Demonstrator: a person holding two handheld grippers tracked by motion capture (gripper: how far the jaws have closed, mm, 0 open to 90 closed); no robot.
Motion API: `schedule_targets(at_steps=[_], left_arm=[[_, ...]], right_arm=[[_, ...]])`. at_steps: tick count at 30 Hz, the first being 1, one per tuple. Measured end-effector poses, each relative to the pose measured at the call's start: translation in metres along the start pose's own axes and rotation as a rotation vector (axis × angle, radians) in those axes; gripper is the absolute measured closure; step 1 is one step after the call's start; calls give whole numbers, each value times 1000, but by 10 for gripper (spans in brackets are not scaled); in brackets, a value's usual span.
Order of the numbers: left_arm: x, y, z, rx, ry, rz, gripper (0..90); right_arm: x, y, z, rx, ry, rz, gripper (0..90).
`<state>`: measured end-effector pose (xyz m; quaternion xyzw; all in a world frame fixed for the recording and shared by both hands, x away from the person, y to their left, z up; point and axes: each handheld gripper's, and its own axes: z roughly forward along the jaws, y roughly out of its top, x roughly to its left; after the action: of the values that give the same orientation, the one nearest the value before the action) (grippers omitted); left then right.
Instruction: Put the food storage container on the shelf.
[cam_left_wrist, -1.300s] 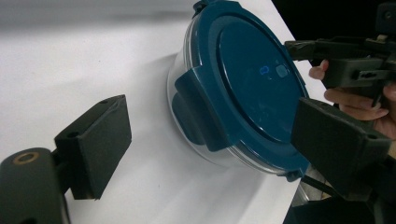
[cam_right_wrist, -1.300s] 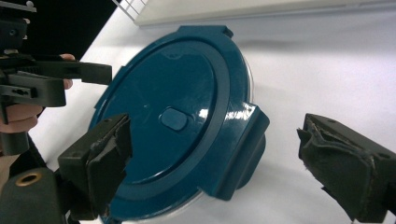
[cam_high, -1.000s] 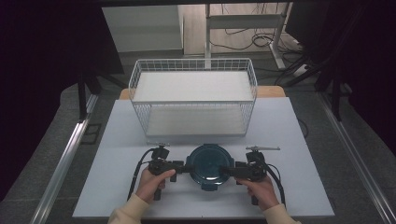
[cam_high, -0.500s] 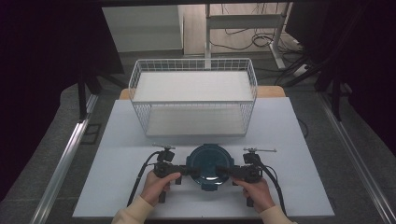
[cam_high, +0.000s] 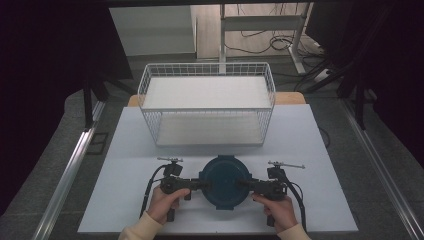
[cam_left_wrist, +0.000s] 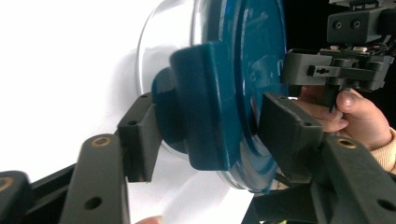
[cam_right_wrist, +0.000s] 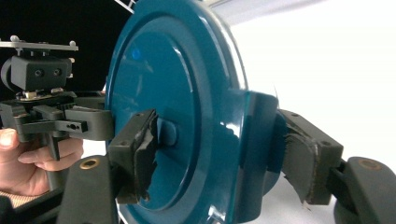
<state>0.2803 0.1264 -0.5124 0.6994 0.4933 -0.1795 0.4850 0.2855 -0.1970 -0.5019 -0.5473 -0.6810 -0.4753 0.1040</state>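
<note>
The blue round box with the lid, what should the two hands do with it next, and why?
Probably lift it a little, both sides together and level. The left tool and the right tool each clamp a side latch of the blue lidded container, which sits low near the table's front edge. The white wire basket stands open behind it, a likely place for it.

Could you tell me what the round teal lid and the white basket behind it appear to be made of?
The round teal lid looks like glossy moulded plastic: it shows sharp reflections and moulded side clips. The white wire basket looks like coated metal wire, an open grid with a matt white finish.
</note>
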Motion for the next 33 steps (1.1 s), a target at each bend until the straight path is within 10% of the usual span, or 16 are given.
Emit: schedule_targets(at_steps=[6,22,33], left_arm=[[-10,-1,-7,-28,15,21,451],[-67,5,-47,-137,35,235,471],[-80,9,-60,-166,34,292,467]], right_arm=[[9,-1,-6,-23,1,-70,345],[56,9,-45,-155,51,-282,346],[76,13,-56,-192,47,-361,350]])
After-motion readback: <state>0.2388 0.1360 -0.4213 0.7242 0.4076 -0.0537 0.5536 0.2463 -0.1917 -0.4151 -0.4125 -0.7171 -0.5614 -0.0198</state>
